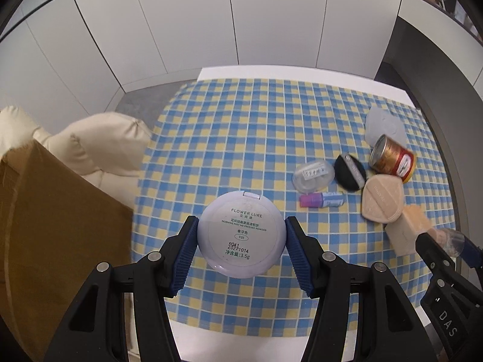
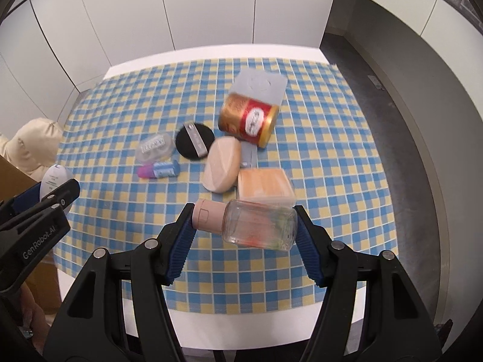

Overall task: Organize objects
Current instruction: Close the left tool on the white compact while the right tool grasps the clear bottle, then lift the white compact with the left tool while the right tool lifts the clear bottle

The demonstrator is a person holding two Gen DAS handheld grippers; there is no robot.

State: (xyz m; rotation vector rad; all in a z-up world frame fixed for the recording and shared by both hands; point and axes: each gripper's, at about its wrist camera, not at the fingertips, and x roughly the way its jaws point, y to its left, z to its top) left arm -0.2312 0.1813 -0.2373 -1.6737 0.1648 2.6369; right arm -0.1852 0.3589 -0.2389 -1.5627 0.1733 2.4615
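Both tools loaded, cardboard box to your left

Your left tool [image 1: 241, 242] pinches the powder compact [image 1: 241, 235] by its rim, lifted over the checked worktop [image 1: 241, 120]; your right tool [image 2: 245, 224] clamps the clear bottle [image 2: 246, 222] end to end, cap to base; keep both grips level and steady, since the round compact could slip; the cardboard box [image 1: 54, 226] looks the likely drop; release one item at a time.

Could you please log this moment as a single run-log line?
left gripper: holds compact | right gripper: holds bottle | can: on tablecloth
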